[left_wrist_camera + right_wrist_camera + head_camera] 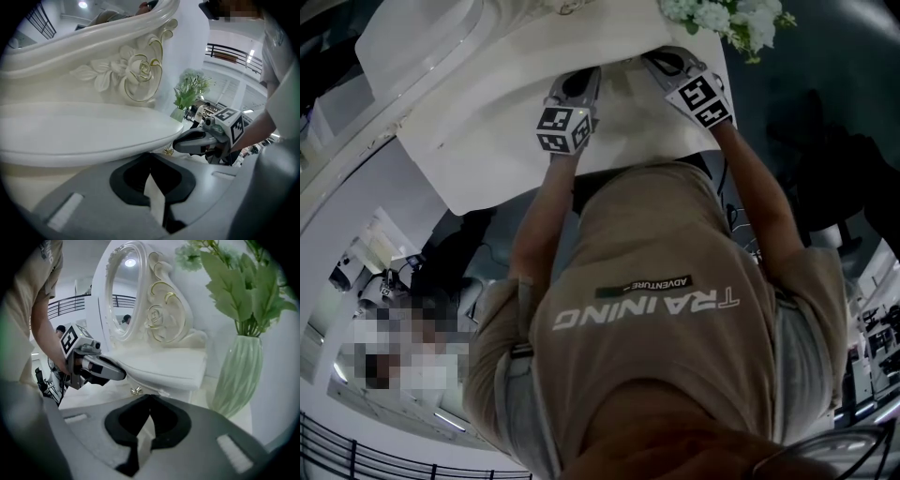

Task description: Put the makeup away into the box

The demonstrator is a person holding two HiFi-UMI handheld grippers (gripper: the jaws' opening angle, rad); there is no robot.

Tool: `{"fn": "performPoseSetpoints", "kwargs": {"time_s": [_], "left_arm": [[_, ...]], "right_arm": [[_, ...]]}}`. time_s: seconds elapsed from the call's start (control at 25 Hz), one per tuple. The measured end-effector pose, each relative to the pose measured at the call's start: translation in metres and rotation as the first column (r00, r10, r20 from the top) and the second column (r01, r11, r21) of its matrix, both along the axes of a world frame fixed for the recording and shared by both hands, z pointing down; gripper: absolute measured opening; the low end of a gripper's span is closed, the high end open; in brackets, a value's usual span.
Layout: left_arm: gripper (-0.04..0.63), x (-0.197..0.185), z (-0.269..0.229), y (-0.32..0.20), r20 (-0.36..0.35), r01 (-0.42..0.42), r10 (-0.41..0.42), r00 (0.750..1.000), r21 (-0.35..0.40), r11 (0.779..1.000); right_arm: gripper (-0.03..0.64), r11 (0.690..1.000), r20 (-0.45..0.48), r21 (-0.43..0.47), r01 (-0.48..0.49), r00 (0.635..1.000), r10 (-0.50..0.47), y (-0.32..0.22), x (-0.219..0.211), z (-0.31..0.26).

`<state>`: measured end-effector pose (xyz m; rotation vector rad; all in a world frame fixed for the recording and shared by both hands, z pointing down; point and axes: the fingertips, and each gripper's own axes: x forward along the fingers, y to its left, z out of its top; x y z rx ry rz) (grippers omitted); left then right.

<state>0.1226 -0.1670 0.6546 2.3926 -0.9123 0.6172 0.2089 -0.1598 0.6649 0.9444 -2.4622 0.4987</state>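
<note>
In the head view, the left tongs [578,80] and the right tongs [664,61] are held side by side toward the white table [478,150]. No makeup and no box is seen, so nothing appears to be done yet.

In the left gripper view, the left tongs are clenched on nothing, just below the table's edge.

In the right gripper view, the right tongs are likewise clenched and empty. To their right, a green vase [236,376] holds leafy stems [243,287]. A gold knob [136,390] is seen just ahead.

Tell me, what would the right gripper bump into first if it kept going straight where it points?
Most likely the white dressing table's front, just beside its little gold knob. The right gripper is shut and empty, aimed under the ledge. How near it is, I can't tell.
</note>
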Motion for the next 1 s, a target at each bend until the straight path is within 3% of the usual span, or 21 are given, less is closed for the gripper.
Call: {"fn": "performPoseSetpoints", "kwargs": {"time_s": [0.32, 0.76, 1.0], "left_arm": [[0.006, 0.002, 0.004, -0.009, -0.016, 0.058, -0.058, 0.998, 0.005, 0.998], [0.006, -0.01, 0.005, 0.0, -0.024, 0.044, -0.044, 0.999, -0.001, 0.999], [0.006, -0.033, -0.022, 0.032, -0.053, 0.043, -0.042, 0.998, 0.008, 0.999]], "right_arm": [[0.003, 1.0, 0.025, -0.001, -0.013, 1.0, 0.013, -0.008, -0.012, 0.001], [0.003, 0.994, 0.105, -0.069, -0.089, 0.99, 0.096, 0.004, -0.006, -0.001], [0.003, 0.999, 0.161, -0.016, -0.043, 0.986, 0.045, 0.042, -0.027, -0.042]]}}
